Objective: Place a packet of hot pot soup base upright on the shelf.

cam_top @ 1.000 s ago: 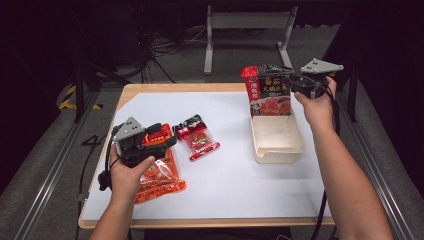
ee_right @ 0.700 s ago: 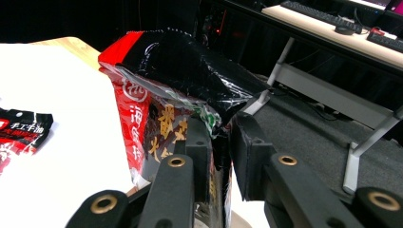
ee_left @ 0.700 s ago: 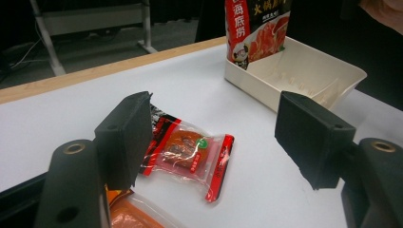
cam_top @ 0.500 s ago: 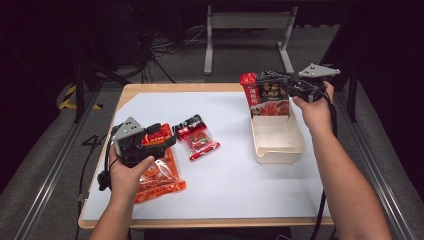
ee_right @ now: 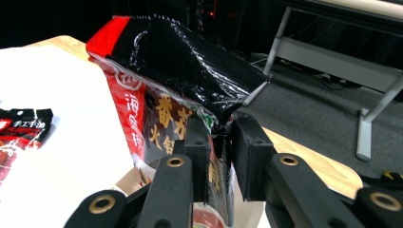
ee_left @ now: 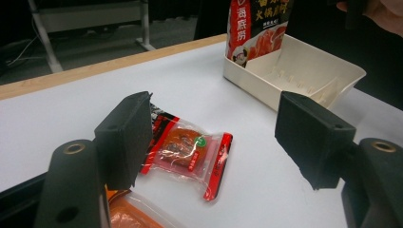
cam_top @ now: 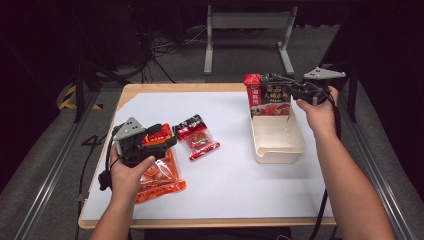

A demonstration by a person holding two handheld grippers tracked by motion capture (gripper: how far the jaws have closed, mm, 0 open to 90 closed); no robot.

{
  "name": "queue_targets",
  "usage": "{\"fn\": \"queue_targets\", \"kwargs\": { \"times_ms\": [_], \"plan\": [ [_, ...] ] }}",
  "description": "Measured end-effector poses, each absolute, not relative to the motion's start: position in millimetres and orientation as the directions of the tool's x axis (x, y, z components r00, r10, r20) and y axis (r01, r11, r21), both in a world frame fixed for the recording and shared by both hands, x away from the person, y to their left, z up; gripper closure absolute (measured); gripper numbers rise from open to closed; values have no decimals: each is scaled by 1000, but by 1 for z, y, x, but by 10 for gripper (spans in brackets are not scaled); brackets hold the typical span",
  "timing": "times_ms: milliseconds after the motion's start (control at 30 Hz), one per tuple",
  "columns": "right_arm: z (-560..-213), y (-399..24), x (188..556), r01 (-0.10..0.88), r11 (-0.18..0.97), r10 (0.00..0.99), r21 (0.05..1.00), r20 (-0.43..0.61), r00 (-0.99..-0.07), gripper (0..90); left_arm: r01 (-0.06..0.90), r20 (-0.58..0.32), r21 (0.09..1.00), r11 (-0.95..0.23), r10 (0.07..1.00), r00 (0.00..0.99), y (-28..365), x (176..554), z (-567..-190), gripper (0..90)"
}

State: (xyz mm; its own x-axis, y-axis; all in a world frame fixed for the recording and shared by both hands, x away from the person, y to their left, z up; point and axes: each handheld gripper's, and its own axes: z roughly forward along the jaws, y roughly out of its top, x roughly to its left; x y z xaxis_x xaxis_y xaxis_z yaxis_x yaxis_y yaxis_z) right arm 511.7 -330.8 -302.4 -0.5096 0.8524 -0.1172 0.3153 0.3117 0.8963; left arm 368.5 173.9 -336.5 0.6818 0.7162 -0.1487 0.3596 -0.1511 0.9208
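Hotpot-base packet (cam_top: pixel 266 95), red and black, stands upright at the far end of a cream tray (cam_top: pixel 278 149) on the table's right side. At near left, the left gripper (cam_top: pixel 159 141) hovers with jaws wide and empty over an orange packet (cam_top: pixel 160 179), a small red sachet (cam_top: pixel 198 138) just beyond. The right gripper (cam_top: pixel 286 86) pinches the tall packet's crumpled top.
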Motion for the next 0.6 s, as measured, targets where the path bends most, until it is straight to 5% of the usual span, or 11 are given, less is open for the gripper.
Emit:
{"fn": "queue_targets", "kwargs": {
  "times_ms": [600],
  "plan": [
    [-315,-349,511,399,289,888,870,-88,-450,861,368,-162,919,-142,714,681,176,370,-337,297]
  ]
}}
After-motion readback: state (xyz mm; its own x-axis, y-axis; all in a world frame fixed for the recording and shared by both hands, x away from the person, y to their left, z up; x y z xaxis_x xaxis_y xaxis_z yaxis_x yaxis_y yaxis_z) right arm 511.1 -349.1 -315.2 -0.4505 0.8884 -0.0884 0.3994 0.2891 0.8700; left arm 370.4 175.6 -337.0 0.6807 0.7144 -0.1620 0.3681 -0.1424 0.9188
